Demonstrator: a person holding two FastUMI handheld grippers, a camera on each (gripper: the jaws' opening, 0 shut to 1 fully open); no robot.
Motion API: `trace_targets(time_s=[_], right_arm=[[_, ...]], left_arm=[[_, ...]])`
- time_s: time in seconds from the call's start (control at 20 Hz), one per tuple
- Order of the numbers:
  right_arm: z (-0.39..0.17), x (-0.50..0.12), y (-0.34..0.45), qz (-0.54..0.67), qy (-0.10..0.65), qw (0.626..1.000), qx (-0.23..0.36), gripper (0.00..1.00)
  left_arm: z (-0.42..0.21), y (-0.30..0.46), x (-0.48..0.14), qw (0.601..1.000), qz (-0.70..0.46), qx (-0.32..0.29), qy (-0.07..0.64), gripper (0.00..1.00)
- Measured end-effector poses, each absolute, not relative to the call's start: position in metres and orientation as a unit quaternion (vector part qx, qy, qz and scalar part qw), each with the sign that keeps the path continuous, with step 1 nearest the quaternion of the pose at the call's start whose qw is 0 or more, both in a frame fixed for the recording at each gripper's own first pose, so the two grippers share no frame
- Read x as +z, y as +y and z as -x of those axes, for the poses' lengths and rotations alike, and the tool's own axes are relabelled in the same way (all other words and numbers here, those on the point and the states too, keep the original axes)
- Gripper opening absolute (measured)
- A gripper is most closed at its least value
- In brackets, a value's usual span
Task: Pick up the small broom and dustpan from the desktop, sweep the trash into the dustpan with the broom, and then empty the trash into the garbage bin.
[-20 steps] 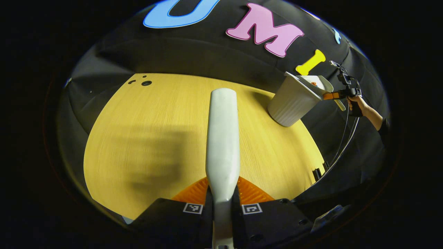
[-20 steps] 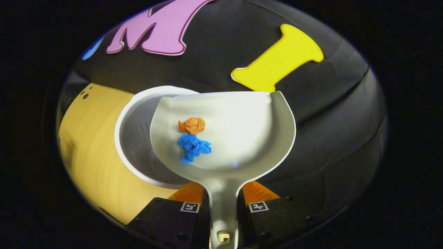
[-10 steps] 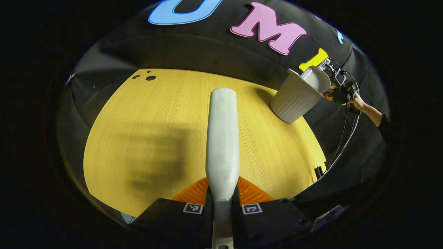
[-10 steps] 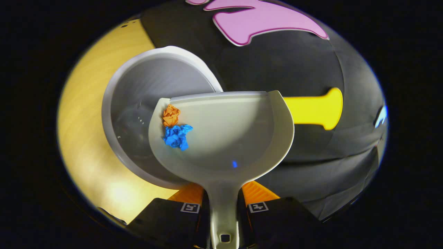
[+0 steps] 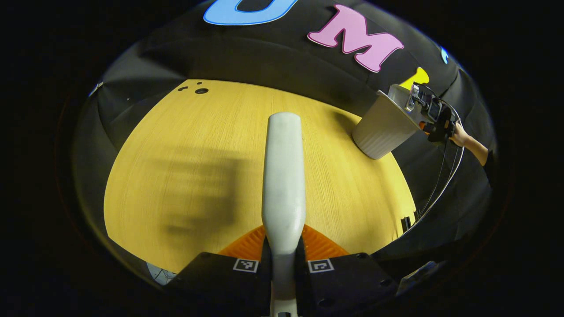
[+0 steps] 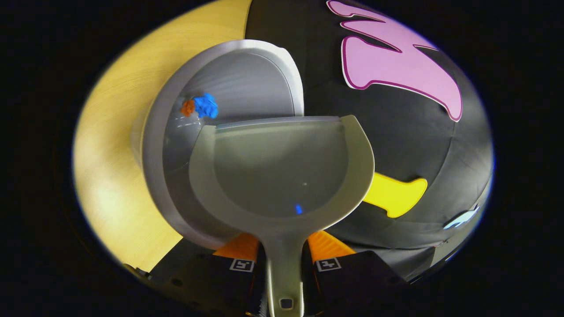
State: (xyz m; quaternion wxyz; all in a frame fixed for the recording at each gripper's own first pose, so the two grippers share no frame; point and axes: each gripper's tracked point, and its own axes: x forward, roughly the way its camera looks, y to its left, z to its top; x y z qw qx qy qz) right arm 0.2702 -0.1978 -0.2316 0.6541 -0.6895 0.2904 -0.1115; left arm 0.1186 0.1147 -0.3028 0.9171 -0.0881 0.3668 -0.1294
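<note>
My right gripper (image 6: 284,251) is shut on the handle of the white dustpan (image 6: 282,171), which is tilted over the mouth of the white garbage bin (image 6: 154,145). The pan's scoop holds nothing. A blue paper wad (image 6: 205,105) and an orange paper wad (image 6: 188,107) lie inside the bin. My left gripper (image 5: 283,246) is shut on the white broom (image 5: 283,176), held above the wooden desktop (image 5: 185,167); its bristles are hidden. In the left gripper view the garbage bin (image 5: 383,130) stands at the desk's far right with the right gripper (image 5: 434,116) and a hand (image 5: 460,138) over it.
Small dark holes (image 5: 196,89) mark the desktop's far left corner. Cables (image 5: 443,180) hang from the right gripper past the desk's right edge. The broom casts a blurred shadow (image 5: 198,189) on the wood.
The dustpan tipped further over the bin and both paper wads slid off it into the bin. The left gripper with the broom barely moved.
</note>
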Motion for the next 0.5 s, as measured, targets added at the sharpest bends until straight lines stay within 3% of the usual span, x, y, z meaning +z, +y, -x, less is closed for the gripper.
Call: trace_targets(time_s=[0.2, 0.5], right_arm=[[-0.268, -0.235, -0.199, 0.659, 0.301, 0.681, -0.108, 0.35], [-0.263, -0.24, -0.209, 0.531, 0.342, 0.767, -0.113, 0.36]], left_arm=[[-0.115, 0.113, -0.306, 0.914, 0.106, -0.124, 0.37, 0.27], [-0.118, 0.116, -0.301, 0.919, 0.107, -0.104, 0.365, 0.25]])
